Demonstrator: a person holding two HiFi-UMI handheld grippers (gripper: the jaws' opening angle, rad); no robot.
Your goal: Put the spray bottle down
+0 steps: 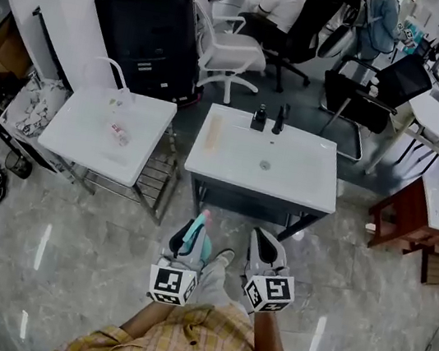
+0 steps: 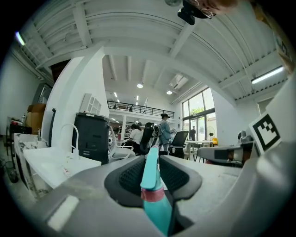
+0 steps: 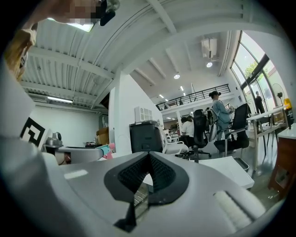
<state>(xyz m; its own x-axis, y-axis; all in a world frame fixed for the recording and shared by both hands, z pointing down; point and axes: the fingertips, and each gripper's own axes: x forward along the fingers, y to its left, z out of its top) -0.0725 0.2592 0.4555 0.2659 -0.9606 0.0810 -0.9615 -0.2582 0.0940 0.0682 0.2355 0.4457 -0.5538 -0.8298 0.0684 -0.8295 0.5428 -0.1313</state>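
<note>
A teal spray bottle [image 1: 201, 241] with a pink band near its top sits between the jaws of my left gripper [image 1: 194, 229], held low in front of the person's body. In the left gripper view the bottle [image 2: 154, 194] stands up between the black pads [image 2: 132, 178], and the left gripper [image 2: 155, 159] is shut on it. My right gripper [image 1: 263, 241] hangs beside it to the right. In the right gripper view its pads meet at the tips with nothing between them, so the right gripper [image 3: 149, 158] is shut. The bottle's teal and pink top [image 3: 107, 150] shows at that view's left.
A white sink-top table [image 1: 230, 160] with a black faucet [image 1: 279, 119] stands just ahead. Left of it is a white table [image 1: 84, 135] with a clear plastic item. A black cabinet [image 1: 149, 25], office chairs, seated people and a brown stool [image 1: 400, 217] lie beyond.
</note>
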